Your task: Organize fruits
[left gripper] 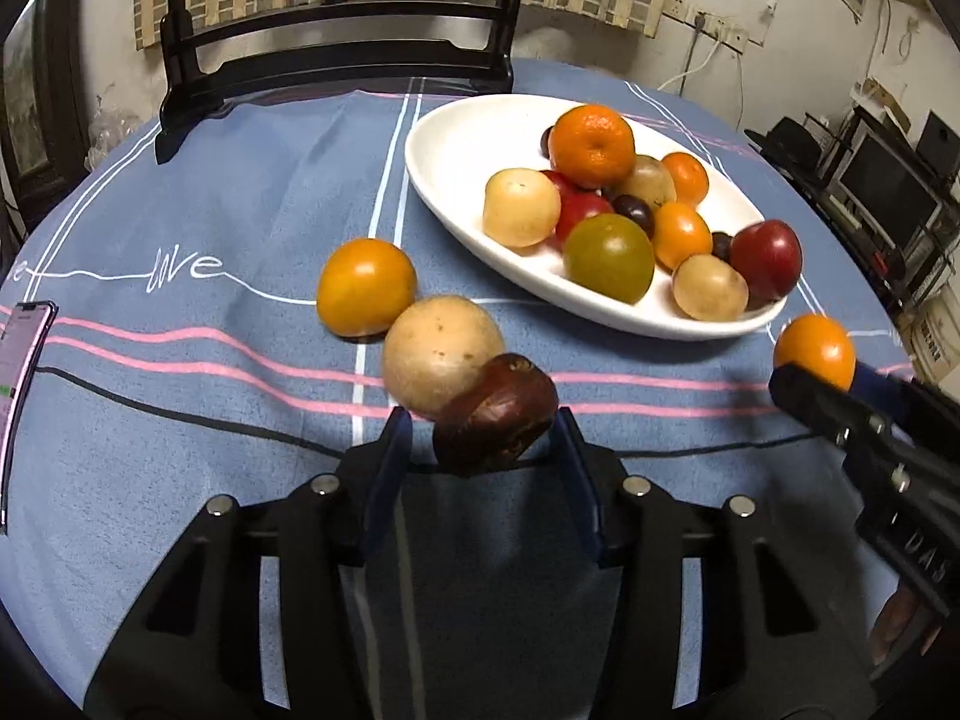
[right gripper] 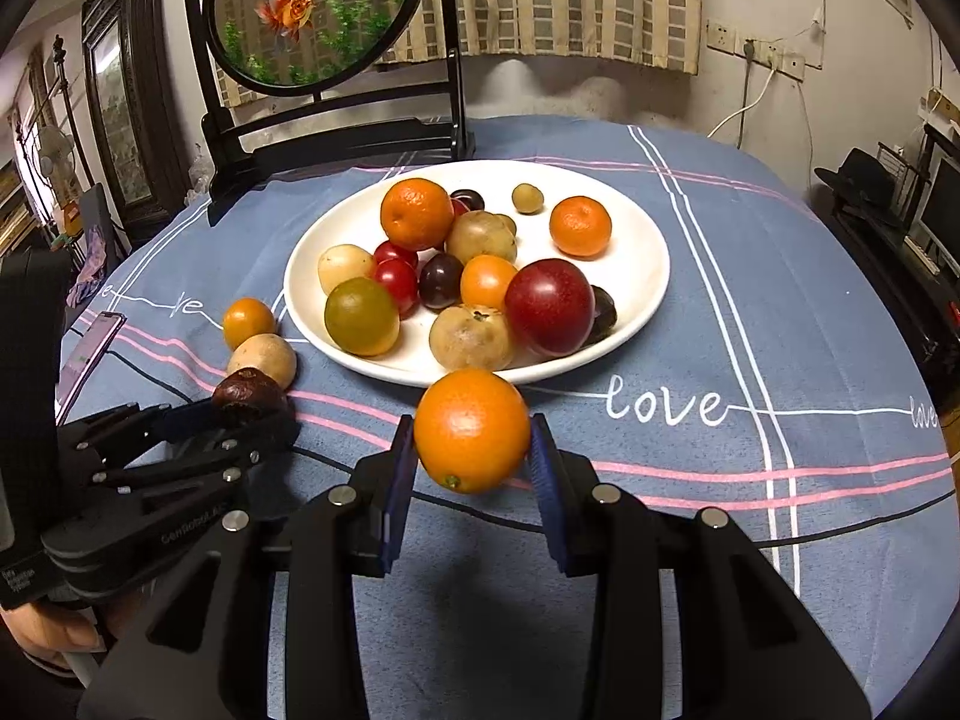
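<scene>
Left wrist view: the left tool (left gripper: 485, 420) has a dark brown wrinkled fruit (left gripper: 495, 414) between its blue pads; whether they press it cannot be told. The fruit lies against a tan round fruit (left gripper: 441, 351), beside an orange one (left gripper: 366, 287) on the worktop (left gripper: 198, 372).

Right wrist view: the right tool (right gripper: 472, 441) grips an orange (right gripper: 472, 429) – raised just before the white plate (right gripper: 636, 276) heaped with mixed fruit.

Round table under blue cloth (right gripper: 780, 312) with white and pink lines. Dark wooden stand holding round goldfish panel (right gripper: 315, 9) at far edge. Beige checked curtain (right gripper: 570, 0), stained white wall (right gripper: 756, 114) with sockets. Indoor lighting.
</scene>
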`<action>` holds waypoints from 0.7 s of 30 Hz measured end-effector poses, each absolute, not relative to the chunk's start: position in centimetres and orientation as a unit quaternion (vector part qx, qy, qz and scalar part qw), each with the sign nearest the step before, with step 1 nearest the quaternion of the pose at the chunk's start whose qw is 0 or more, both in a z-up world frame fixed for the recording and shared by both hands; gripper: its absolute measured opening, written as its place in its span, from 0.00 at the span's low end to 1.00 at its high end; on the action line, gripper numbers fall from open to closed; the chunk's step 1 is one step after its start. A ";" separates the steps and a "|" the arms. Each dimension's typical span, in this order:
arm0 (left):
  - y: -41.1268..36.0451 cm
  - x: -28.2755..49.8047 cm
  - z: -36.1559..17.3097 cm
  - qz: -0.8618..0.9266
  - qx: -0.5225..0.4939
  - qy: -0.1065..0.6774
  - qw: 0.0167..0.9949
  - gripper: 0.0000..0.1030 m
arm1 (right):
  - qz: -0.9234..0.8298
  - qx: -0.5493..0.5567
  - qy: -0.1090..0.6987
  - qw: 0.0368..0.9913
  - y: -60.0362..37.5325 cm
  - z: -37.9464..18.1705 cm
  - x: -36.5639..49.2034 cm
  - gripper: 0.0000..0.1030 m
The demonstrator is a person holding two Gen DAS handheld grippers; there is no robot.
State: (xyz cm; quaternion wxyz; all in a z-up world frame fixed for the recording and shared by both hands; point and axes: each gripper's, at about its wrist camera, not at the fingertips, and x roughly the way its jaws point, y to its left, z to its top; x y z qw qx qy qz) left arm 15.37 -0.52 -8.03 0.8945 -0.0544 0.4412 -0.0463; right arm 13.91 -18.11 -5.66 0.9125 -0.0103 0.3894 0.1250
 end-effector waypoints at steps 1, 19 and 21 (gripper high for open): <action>-0.4 15.4 -8.0 -0.046 -0.057 0.441 0.895 0.46 | 0.126 -0.011 0.390 0.912 -18.1 -5.7 13.9 0.36; -0.7 14.5 -2.9 -0.071 -0.061 0.387 0.917 0.38 | 0.113 -0.011 0.357 0.927 -18.5 -5.1 14.0 0.36; -1.2 15.4 -2.5 -0.074 -0.062 0.384 0.918 0.38 | 0.105 -0.016 0.342 0.934 -18.6 -4.8 14.0 0.36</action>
